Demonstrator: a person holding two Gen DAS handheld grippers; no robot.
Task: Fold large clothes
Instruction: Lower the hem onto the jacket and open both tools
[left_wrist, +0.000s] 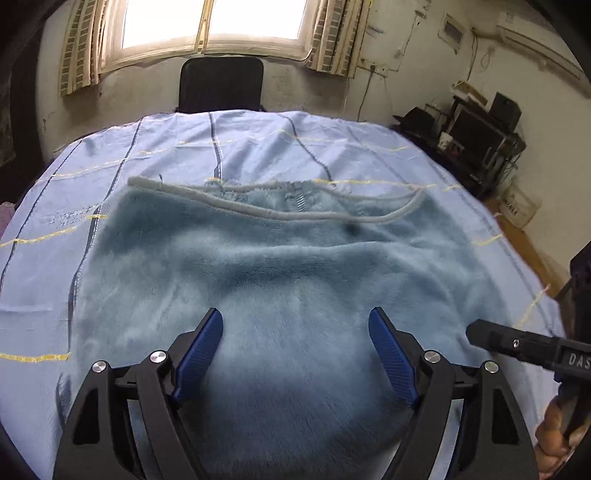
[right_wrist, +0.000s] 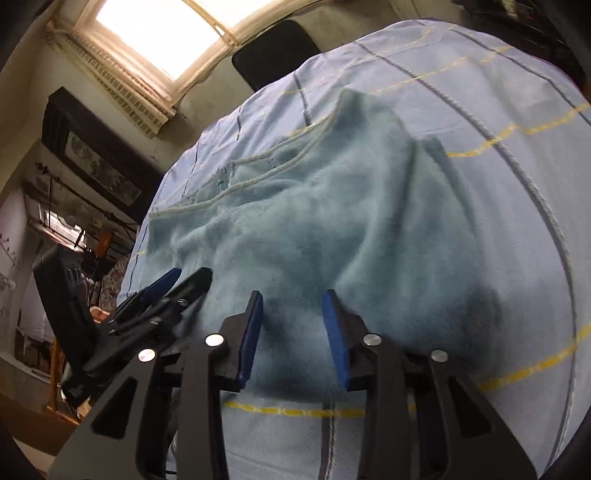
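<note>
A fleecy blue garment (left_wrist: 280, 280) lies spread on a desk covered by a light blue cloth (left_wrist: 155, 147) with dark and yellow lines; its pale cord trim (left_wrist: 258, 210) marks the far edge. The left gripper (left_wrist: 295, 325) hovers over the near part of the garment with jaws wide apart, holding nothing. The right gripper (right_wrist: 291, 306) sits at the near hem with jaws parted, fleece between them but not clamped. The step in hand appears to be taking the near edge for a fold. Lower each gripper until the fabric edge sits fully between the pads, close both at matching points along the hem, then lift evenly so the garment does not bunch toward the raised ridge (right_wrist: 424, 155) on the right
</note>
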